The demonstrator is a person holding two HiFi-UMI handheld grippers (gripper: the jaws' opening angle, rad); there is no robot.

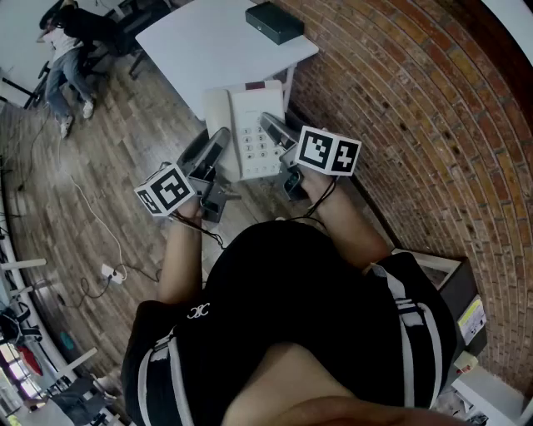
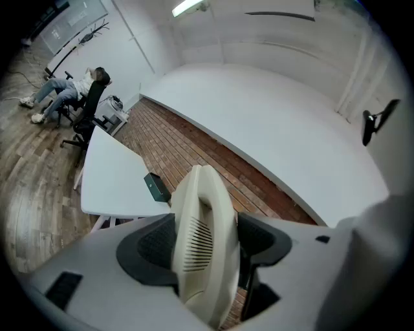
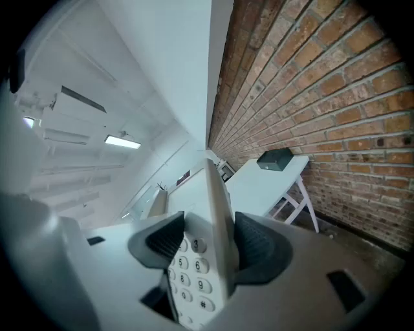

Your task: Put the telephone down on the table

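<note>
A cream desk telephone [image 1: 250, 129] with keypad and handset hangs in the air between my two grippers, just short of the white table [image 1: 216, 50]. My left gripper [image 1: 212, 150] is shut on its handset side; in the left gripper view both pads press the ribbed handset [image 2: 202, 220]. On the keypad side my right gripper [image 1: 276, 131] is shut as well, and the right gripper view shows the pads clamping the telephone's edge [image 3: 213, 213] beside the number keys. The table [image 3: 268, 184] lies ahead.
A black box [image 1: 274, 22] sits at the table's far end, also visible as the black box [image 2: 156, 186]. A brick wall [image 1: 400, 100] runs along the right. A person sits in a chair [image 1: 67, 42] at far left. A power strip [image 1: 112, 272] and cable lie on the wooden floor.
</note>
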